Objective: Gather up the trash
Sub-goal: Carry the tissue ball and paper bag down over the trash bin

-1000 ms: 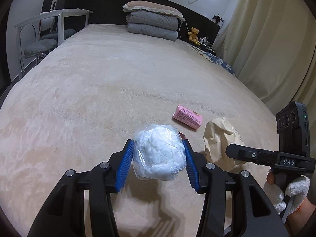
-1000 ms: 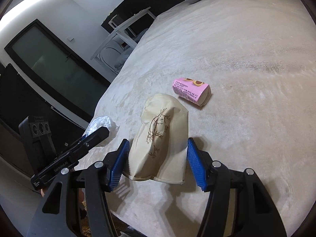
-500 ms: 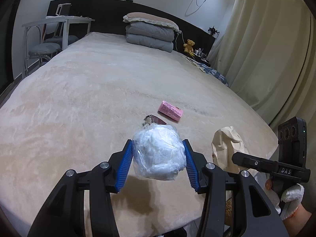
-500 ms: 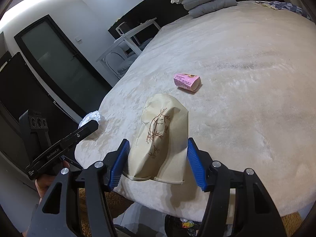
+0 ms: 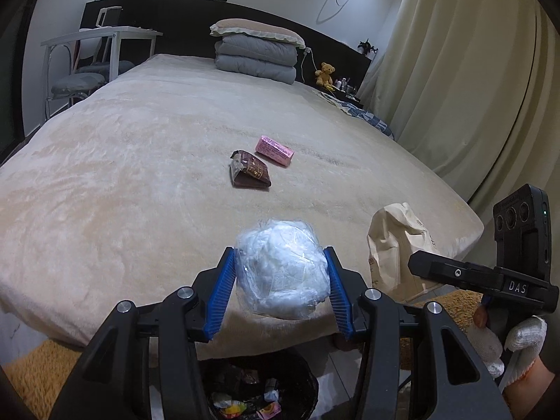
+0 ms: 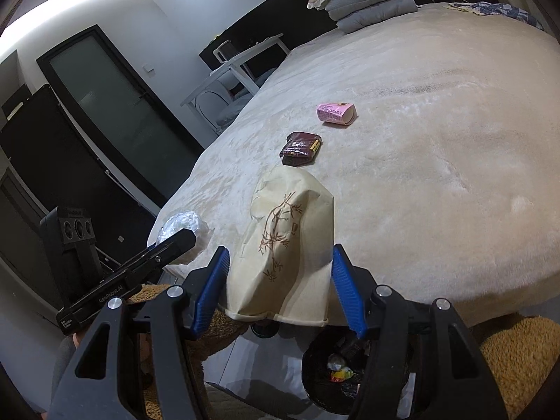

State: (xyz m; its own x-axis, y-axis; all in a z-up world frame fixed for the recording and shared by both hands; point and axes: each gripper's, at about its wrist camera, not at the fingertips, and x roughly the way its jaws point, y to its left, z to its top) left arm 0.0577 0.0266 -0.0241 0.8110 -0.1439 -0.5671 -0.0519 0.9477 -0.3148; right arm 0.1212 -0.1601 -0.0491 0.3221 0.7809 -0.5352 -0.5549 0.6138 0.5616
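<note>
My left gripper (image 5: 278, 292) is shut on a crumpled white plastic ball (image 5: 282, 267), held past the foot of the bed above a black trash bin (image 5: 297, 372). My right gripper (image 6: 280, 292) is shut on a beige paper bag (image 6: 283, 245) with a brown branch print, also off the bed edge; the bin (image 6: 316, 367) lies below it. The bag also shows in the left wrist view (image 5: 395, 245), and the ball in the right wrist view (image 6: 182, 225). A brown wrapper (image 5: 250, 175) and a pink packet (image 5: 274, 150) lie on the beige bed (image 5: 140, 175).
Folded grey bedding (image 5: 257, 56) and a pillow sit at the headboard. A white table and chairs (image 5: 91, 59) stand left of the bed, curtains (image 5: 472, 70) on the right. A tan rug (image 6: 514, 353) covers the floor. A dark glass door (image 6: 115, 105) shows in the right wrist view.
Both grippers have pulled back from the bed with their loads, past its foot edge. The trash bin has come into view below, and the brown wrapper is uncovered.
</note>
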